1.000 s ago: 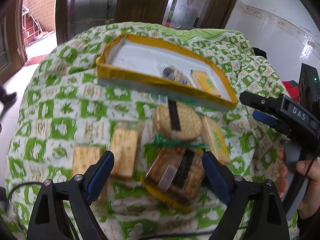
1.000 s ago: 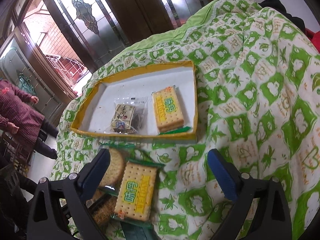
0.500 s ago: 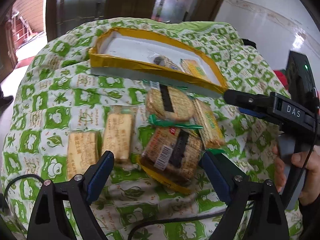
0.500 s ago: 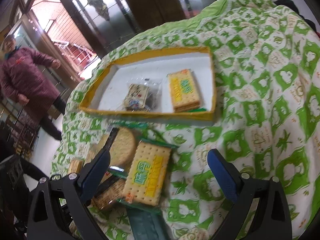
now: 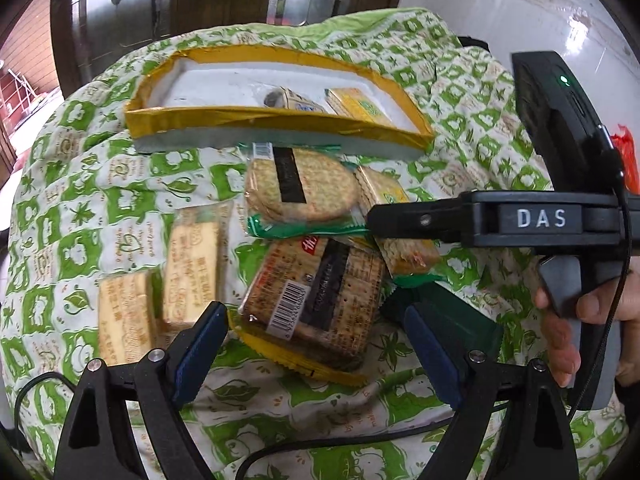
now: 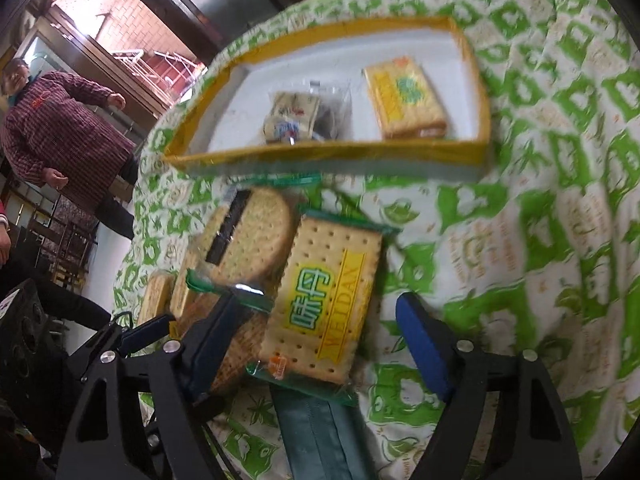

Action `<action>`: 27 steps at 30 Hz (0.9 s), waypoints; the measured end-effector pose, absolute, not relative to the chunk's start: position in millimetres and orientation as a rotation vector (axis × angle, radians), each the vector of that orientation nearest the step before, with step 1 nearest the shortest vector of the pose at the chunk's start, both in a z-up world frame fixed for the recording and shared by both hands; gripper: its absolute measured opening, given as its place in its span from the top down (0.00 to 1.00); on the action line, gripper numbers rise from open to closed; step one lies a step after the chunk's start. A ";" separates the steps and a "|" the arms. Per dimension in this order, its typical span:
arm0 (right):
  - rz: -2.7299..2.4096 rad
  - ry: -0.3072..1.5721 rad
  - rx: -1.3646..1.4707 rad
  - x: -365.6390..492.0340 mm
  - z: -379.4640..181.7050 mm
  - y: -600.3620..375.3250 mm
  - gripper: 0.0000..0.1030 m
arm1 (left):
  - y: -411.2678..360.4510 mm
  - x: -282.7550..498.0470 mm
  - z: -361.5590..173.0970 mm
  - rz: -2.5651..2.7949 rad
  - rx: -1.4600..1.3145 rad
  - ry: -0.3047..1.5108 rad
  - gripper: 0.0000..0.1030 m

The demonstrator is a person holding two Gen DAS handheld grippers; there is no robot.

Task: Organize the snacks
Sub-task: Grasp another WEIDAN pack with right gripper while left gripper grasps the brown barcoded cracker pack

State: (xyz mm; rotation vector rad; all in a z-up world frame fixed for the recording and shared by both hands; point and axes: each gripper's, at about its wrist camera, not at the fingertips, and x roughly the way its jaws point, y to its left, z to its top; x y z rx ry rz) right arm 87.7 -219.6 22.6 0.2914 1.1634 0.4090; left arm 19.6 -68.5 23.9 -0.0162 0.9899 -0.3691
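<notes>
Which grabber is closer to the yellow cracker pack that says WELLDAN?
Right. The right gripper has the WELLDAN cracker pack between its just-closing fingers, not yet pressed. The left gripper hangs open over the barcoded cracker pack beside it.

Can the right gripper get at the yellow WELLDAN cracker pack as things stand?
Probably yes. The right gripper straddles the WELLDAN cracker pack, jaws just closing but not yet pressing. The pack lies on top, nothing over it; only the round cracker pack crowds one side.
</notes>
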 end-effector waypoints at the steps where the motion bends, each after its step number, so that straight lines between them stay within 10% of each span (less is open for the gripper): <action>1: 0.408 1.178 0.292 88.6 19.2 -218.2 0.24 | -70.4 20.5 22.3 -0.368 -0.006 0.994 0.11; 5: 0.382 1.197 0.270 90.6 12.5 -215.7 0.49 | -76.0 25.1 17.6 -0.374 0.026 1.007 0.11; 27: 0.240 1.171 0.197 91.9 14.3 -226.4 0.51 | -82.3 30.5 12.5 -0.345 0.066 1.023 0.25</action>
